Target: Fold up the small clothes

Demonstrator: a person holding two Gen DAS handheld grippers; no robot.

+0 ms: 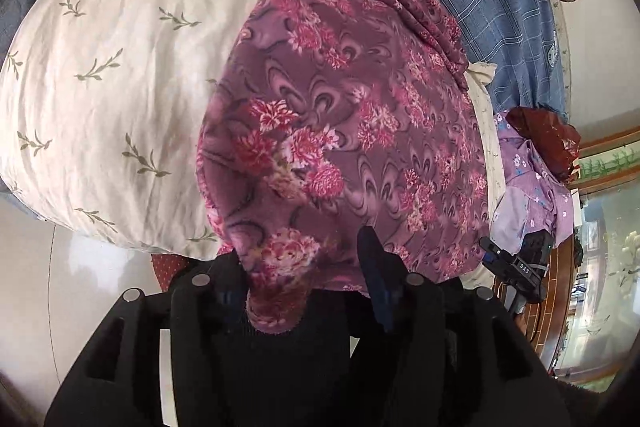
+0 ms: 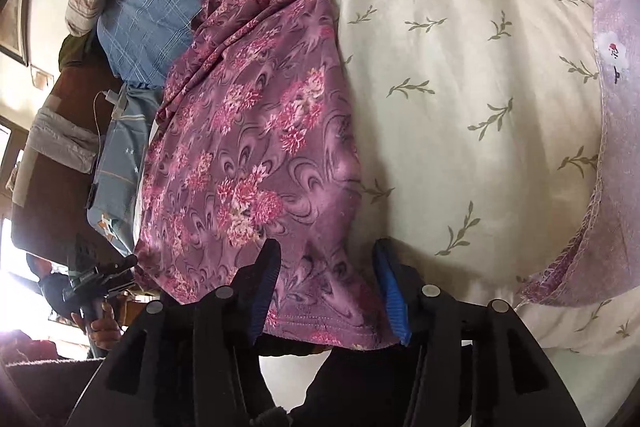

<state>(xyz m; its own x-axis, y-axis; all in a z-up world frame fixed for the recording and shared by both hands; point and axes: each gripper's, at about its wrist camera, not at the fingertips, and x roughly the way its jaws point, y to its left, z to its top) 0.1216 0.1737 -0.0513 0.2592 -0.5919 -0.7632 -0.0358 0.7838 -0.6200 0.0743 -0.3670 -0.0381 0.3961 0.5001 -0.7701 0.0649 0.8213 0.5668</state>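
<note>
- The purple flowered garment [image 1: 344, 115] lies spread on the cream pillow with green sprigs [image 1: 108, 75]. It fills the middle of the left wrist view and the left half of the right wrist view.
- The left gripper [image 1: 304, 287] sits at the bottom of its view. Its fingers stand apart. A corner of the garment hangs loose between them, and the pads do not pinch it.
- The right gripper [image 2: 332, 287] sits at the bottom of its view. Its blue pads [image 2: 394, 303] stand apart too. The hem of the garment lies between them, not squeezed.
- Only the left wrist view shows a light purple cloth with small flowers [image 1: 532, 195] at the right edge, with a dark red bag [image 1: 548, 139] just above it.
- Only the right wrist view shows a purple blanket [image 2: 616, 131] along the right side and a white cable [image 2: 100, 115] at the left.
- Both views show a blue checked cloth [image 1: 488, 3] at the top, touching the garment's far end.
- In the right wrist view a hand [image 2: 102, 329] holds the other gripper at the lower left.
</note>
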